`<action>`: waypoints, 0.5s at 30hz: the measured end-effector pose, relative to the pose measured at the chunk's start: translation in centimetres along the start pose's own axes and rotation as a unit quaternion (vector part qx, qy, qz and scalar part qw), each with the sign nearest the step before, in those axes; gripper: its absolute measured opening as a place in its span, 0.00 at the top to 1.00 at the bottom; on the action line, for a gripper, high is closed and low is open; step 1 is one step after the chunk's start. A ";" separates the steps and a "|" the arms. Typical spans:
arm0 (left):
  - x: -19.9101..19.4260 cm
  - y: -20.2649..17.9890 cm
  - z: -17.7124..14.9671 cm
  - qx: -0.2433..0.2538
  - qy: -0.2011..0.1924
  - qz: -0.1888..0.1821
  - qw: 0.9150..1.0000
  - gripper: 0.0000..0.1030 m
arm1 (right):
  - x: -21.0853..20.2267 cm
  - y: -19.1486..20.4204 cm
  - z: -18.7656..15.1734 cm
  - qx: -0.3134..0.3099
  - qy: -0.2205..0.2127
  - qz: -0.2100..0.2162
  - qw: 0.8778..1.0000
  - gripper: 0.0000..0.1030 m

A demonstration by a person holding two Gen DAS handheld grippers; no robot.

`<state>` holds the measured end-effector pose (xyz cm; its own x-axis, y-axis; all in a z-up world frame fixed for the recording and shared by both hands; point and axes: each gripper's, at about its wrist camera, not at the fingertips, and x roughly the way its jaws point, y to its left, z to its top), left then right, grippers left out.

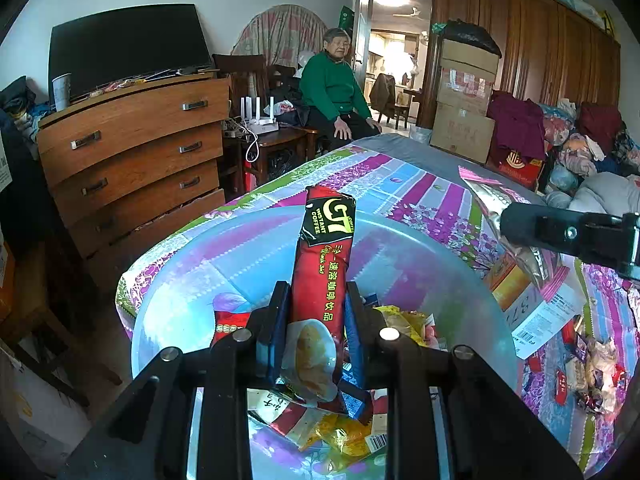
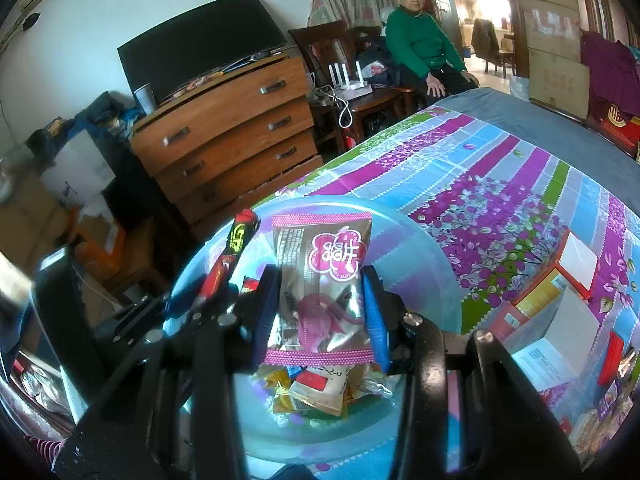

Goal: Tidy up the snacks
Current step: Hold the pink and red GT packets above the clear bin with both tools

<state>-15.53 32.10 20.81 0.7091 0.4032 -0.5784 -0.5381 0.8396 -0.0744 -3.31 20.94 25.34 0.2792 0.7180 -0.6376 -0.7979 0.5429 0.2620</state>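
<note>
Your left gripper [image 1: 318,320] is clenched on a red coffee stick [image 1: 322,276], its fingers [image 1: 276,320] pinching the sachet around its lower third, so most of the length stands up toward 12 o'clock over the clear plastic bowl [image 1: 420,248]. Judge it as light, powder-filled, with a glossy slippery film; the contents will shift and the stick will sag or pivot if you swing it. A hold nearer the middle would keep it steadier, but for a short drop into the bowl the present hold looks adequate.

Your right gripper [image 2: 320,312] is grasping a pink-edged snack packet [image 2: 320,280] flat between its fingers [image 2: 376,312], taken across the lower half of the pouch, with the crimped bottom seal hanging just below them. This pouch is soft, crinkly foil, light and air-cushioned; squeezing harder could crush what is inside, and the smooth film may slide. The crimped seals at top and bottom are the stiffest places to take hold.

Both items hang over the bowl, which sits on the patterned bedspread [image 2: 500,184] and already holds a heap of small wrapped snacks [image 2: 320,392] at 6 o'clock. More loose wrappers [image 1: 596,372] lie on the bed at 4 o'clock in the left view, beside flat cartons [image 2: 552,292].
</note>
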 end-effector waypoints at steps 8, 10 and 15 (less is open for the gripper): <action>0.2 0.2 -0.2 -0.002 0.002 0.000 1.000 0.75 | 0.0 0.0 0.0 0.001 0.000 0.000 1.000 0.60; 0.2 0.2 -0.2 -0.002 0.001 0.000 1.000 0.75 | 0.1 0.0 0.1 0.000 0.000 -0.001 1.000 0.60; 0.2 0.2 -0.1 -0.002 0.002 0.000 1.000 0.75 | 0.1 0.2 -0.1 0.001 0.003 -0.001 1.000 0.60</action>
<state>-15.55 32.33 20.55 0.7071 0.4024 -0.5814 -0.5403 0.8379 -0.0771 -3.48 21.08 25.21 0.2775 0.7141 -0.6427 -0.7965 0.5451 0.2618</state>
